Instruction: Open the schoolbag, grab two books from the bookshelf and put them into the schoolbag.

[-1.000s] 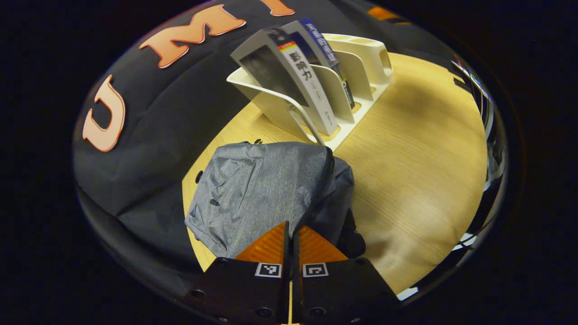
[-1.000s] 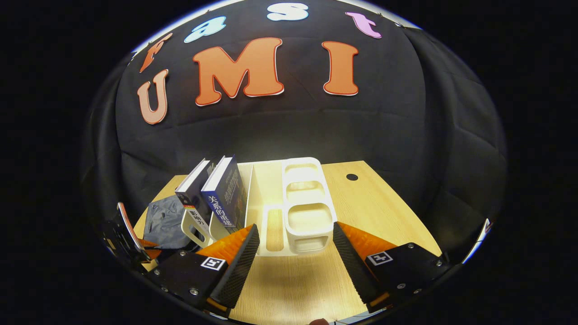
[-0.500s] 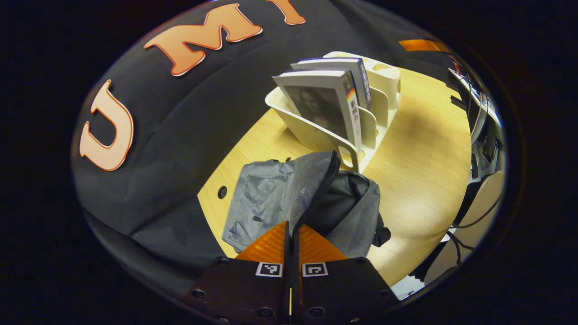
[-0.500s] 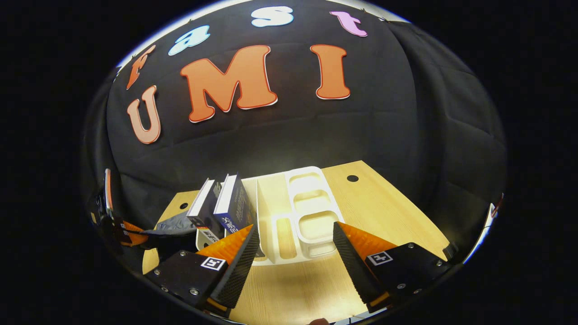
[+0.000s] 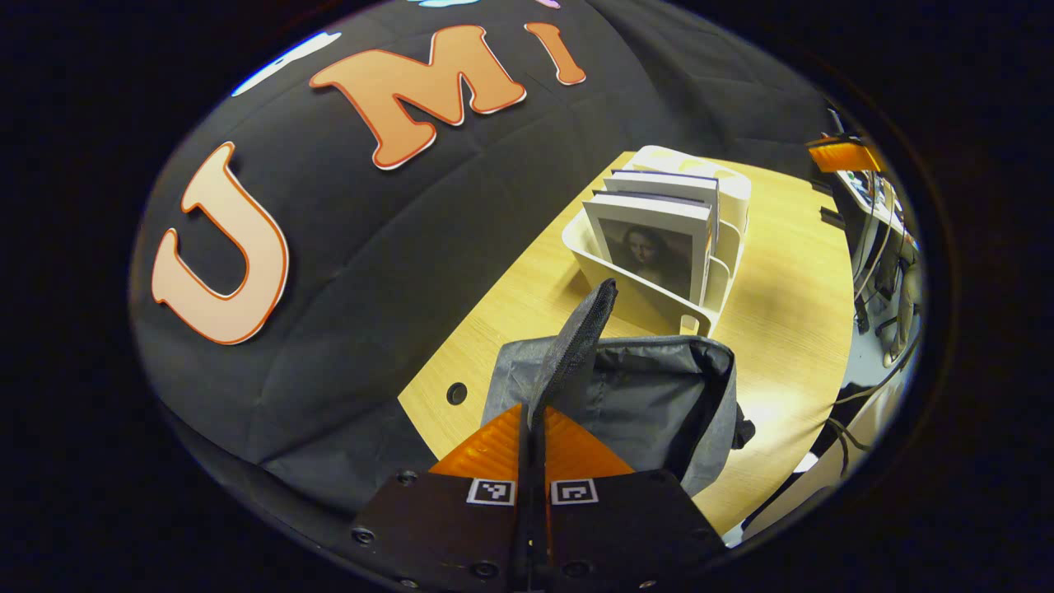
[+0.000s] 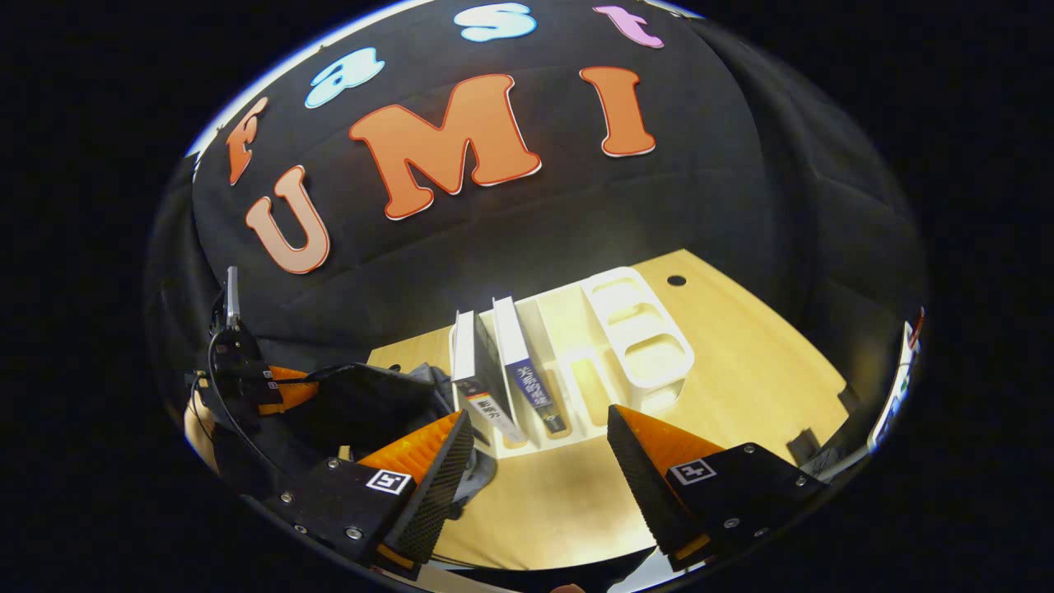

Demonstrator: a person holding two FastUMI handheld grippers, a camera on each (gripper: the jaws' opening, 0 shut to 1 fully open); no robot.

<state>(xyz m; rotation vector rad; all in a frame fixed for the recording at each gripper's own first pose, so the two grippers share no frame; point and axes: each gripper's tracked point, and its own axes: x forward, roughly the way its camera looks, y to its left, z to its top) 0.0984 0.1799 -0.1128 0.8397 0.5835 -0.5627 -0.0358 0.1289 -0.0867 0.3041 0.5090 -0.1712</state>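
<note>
On one pale wooden table (image 5: 790, 329), one grey fabric schoolbag (image 5: 650, 403) gapes beside one white plastic bookshelf (image 6: 634, 346) holding two upright books (image 6: 494, 371). The left gripper (image 5: 533, 428), raised, apparently pinches the bag's flap; the right gripper (image 6: 535, 449) hovers spread, empty.

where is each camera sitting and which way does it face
Left gripper view: rides the left gripper, facing along its shut jaws, which pinch the flap of the schoolbag; beyond stands the bookshelf on the table.
Right gripper view: rides the right gripper, above the table's near edge, facing the bookshelf and the booth wall through open jaws; the left gripper shows far left, holding the bag open.
Both share the schoolbag, bookshelf, two books and table.
</note>
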